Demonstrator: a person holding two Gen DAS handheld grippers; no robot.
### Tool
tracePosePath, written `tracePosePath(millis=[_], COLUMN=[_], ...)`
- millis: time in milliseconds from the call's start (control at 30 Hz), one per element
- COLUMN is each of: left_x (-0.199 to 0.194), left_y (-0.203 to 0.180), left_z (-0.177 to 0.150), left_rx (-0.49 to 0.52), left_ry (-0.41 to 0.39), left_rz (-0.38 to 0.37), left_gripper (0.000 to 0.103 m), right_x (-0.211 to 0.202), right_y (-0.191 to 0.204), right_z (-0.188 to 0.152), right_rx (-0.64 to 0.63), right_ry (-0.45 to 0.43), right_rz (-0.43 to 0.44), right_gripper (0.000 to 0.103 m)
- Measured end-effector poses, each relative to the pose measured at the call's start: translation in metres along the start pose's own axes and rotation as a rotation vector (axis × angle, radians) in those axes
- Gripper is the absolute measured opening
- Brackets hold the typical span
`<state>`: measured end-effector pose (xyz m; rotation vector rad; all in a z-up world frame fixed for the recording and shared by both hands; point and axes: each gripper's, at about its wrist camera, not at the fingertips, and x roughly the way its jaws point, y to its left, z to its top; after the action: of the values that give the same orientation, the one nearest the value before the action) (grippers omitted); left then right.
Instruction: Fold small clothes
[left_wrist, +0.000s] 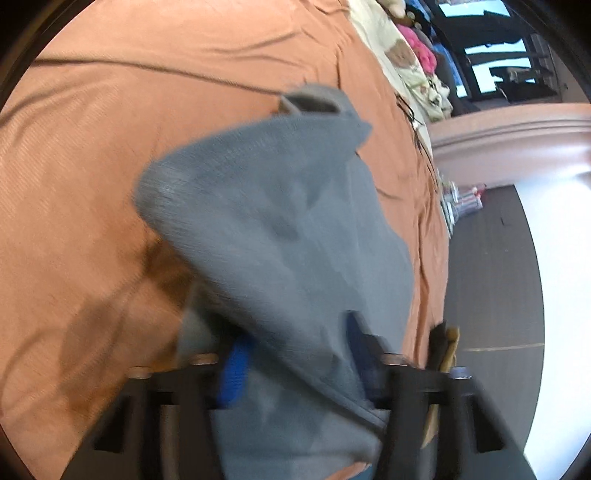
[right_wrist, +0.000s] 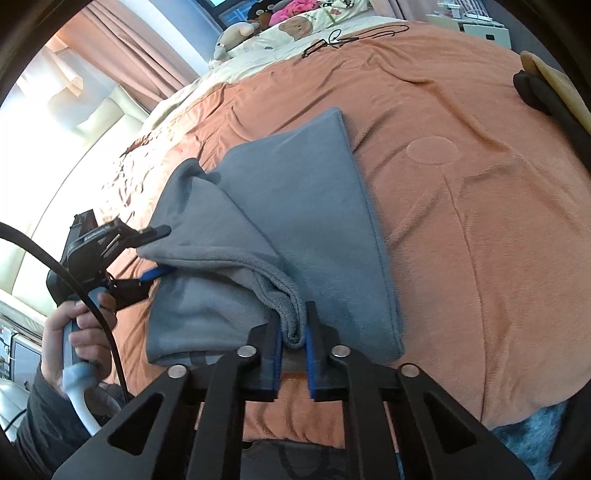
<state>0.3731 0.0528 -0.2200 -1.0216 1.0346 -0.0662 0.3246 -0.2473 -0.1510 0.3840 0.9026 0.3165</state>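
Observation:
A grey-blue garment (right_wrist: 314, 221) lies partly folded on the orange bedspread (right_wrist: 461, 221). My right gripper (right_wrist: 293, 332) is shut on a bunched fold at its near edge, the blue pads pressing the cloth from both sides. At the left, a hand (right_wrist: 85, 332) holds my left gripper (right_wrist: 155, 253), which pinches the garment's left edge and lifts a flap. In the blurred left wrist view the garment (left_wrist: 280, 229) drapes over and between the blue pads of the left gripper (left_wrist: 295, 354), hiding most of them.
A cream bear-print quilt (right_wrist: 295, 27) and plush toys (right_wrist: 240, 35) lie at the head of the bed, with a thin black cord (right_wrist: 354, 37) near them. A black and tan item (right_wrist: 535, 88) sits at the right edge. The bedspread (left_wrist: 92, 166) ends at dark floor (left_wrist: 491, 277).

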Motion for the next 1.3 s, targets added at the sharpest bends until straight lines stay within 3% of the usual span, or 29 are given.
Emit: tracePosePath(millis=[33,233,500,800,1300], left_x=[-0.003,-0.025,-0.016,0.04,0.116], left_y=[-0.004,-0.045,-0.121,-0.176,-0.207], left_z=[0.001,0.011,0.024,0.025,0.02], left_rx=[0.018,0.139,0.323,0.488,0.594], left_ry=[-0.01,-0.072,-0.053,0.03,0.141], left_rz=[0.001,-0.059,-0.096,-0.042,0.024], left_gripper=[0.012,0.009,0.009,0.009,0.009], right_x=[-0.001,-0.01,-0.015,-0.013,-0.008], right_y=[-0.001,-0.002,-0.018,-0.036,-0.05], right_z=[0.0,-0.007,-0.011,-0.015,-0.018], right_rx=[0.001,-0.019,0.024,0.063,0.103], right_ry=[-0.002,-0.014,-0.02,-0.021,-0.014], right_rz=[0.006,0.049,0.083,0.099,0.083], right_gripper=[0.005,0.004,0.004,0.004,0.004])
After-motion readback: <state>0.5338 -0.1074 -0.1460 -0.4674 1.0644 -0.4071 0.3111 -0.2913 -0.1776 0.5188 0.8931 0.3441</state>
